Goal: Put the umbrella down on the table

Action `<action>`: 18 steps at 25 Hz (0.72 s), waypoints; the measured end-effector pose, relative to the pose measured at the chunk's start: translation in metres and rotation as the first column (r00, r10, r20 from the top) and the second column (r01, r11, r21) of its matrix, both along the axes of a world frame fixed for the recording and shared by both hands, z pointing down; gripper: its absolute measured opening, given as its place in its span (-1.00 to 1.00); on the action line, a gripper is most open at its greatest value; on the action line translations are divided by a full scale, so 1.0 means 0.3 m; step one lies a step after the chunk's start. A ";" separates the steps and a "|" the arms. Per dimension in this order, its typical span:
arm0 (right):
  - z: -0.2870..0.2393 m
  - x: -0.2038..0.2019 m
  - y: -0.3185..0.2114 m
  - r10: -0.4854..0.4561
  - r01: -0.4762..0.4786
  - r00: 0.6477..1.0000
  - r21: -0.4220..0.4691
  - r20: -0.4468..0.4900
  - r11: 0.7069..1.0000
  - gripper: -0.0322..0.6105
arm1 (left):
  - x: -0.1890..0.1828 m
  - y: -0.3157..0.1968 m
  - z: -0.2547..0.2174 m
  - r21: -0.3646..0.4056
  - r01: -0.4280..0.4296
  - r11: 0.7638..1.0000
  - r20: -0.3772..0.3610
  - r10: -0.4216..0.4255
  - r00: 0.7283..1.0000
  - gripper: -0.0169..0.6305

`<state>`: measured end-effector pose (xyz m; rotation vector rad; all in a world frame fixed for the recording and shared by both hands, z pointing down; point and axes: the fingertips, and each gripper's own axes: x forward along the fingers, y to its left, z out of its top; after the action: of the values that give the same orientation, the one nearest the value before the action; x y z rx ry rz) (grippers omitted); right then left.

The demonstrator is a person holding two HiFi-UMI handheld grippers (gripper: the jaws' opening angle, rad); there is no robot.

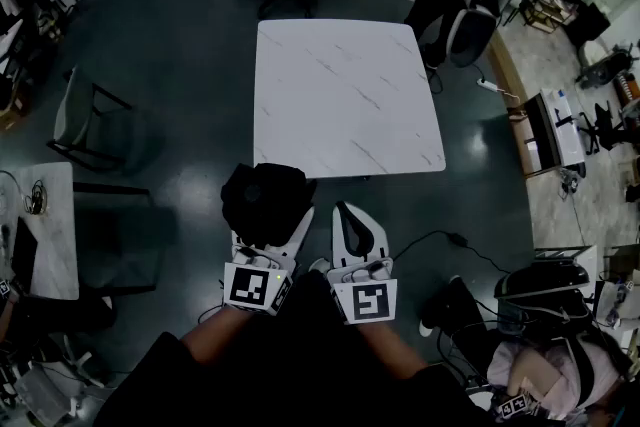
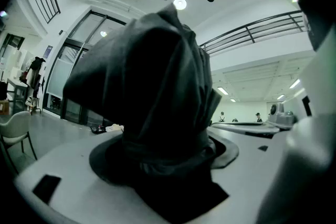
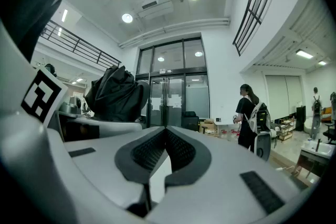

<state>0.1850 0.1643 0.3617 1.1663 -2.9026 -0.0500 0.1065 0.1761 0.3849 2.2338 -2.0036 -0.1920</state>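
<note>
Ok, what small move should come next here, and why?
Probably carry the left gripper forward over the white marble-patterned square table: it grips the black folded fabric umbrella only at the table's near edge, with the tabletop lying ahead.

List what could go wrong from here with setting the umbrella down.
1. The umbrella, held in the left gripper, hangs short of the table; releasing now would likely drop it on the floor.
2. The jaws grip loose, bunched fabric, so it may slip.
3. The right gripper is shut and empty, offering no backup.
</note>
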 end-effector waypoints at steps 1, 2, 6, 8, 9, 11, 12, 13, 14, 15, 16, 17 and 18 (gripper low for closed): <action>0.005 -0.028 0.018 -0.009 0.010 1.000 0.004 -0.012 1.000 -0.85 | -0.031 0.020 0.003 0.000 0.014 1.000 0.002 -0.014 1.000 0.18; 0.010 -0.057 0.036 -0.018 0.018 1.000 0.009 -0.023 1.000 -0.85 | -0.061 0.038 0.006 -0.001 0.024 1.000 0.003 -0.024 1.000 0.18; 0.009 -0.176 0.085 -0.024 0.025 1.000 0.009 -0.016 1.000 -0.85 | -0.186 0.097 0.029 -0.020 0.031 0.999 -0.014 -0.032 0.999 0.18; 0.007 -0.232 0.107 -0.028 0.028 1.000 0.004 0.006 1.000 -0.85 | -0.260 0.128 0.037 -0.025 0.035 0.999 -0.029 -0.036 0.999 0.18; 0.014 -0.259 0.116 -0.028 0.028 1.000 -0.003 0.007 1.000 -0.85 | -0.298 0.143 0.042 -0.026 0.037 0.999 -0.026 -0.038 0.999 0.18; 0.039 -0.316 0.131 -0.015 0.014 1.000 -0.016 -0.019 1.000 -0.85 | -0.371 0.168 0.057 -0.034 0.036 0.999 -0.015 -0.036 0.999 0.18; 0.050 -0.344 0.139 -0.003 0.002 1.000 -0.020 -0.028 1.000 -0.85 | -0.406 0.178 0.065 -0.039 0.031 0.999 -0.016 -0.031 0.999 0.18; 0.057 -0.372 0.148 0.008 -0.009 0.999 -0.024 -0.031 1.000 -0.85 | -0.440 0.188 0.072 -0.043 0.023 0.999 -0.027 -0.024 0.999 0.18; 0.060 -0.403 0.157 0.017 -0.018 0.999 -0.027 -0.032 0.999 -0.85 | -0.475 0.196 0.078 -0.047 0.014 0.999 -0.041 -0.016 0.999 0.18; 0.061 -0.436 0.168 0.024 -0.025 0.999 -0.029 -0.033 0.999 -0.85 | -0.508 0.204 0.082 -0.052 0.004 0.999 -0.054 -0.007 0.999 0.18; 0.064 -0.468 0.179 0.030 -0.031 0.999 -0.032 -0.038 0.999 -0.85 | -0.539 0.213 0.086 -0.056 -0.006 0.998 -0.062 0.003 0.998 0.18; 0.071 -0.497 0.192 0.038 -0.040 0.998 -0.035 -0.044 0.999 -0.85 | -0.566 0.222 0.091 -0.060 -0.018 0.998 -0.067 0.014 0.998 0.18; 0.080 -0.521 0.205 0.049 -0.051 0.997 -0.037 -0.053 0.998 -0.85 | -0.588 0.232 0.098 -0.063 -0.031 0.998 -0.069 0.027 0.997 0.18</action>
<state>0.0287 0.2259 0.3858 1.2127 -2.8153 -0.0232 -0.0700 0.2458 0.4145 2.1854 -1.9141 -0.1955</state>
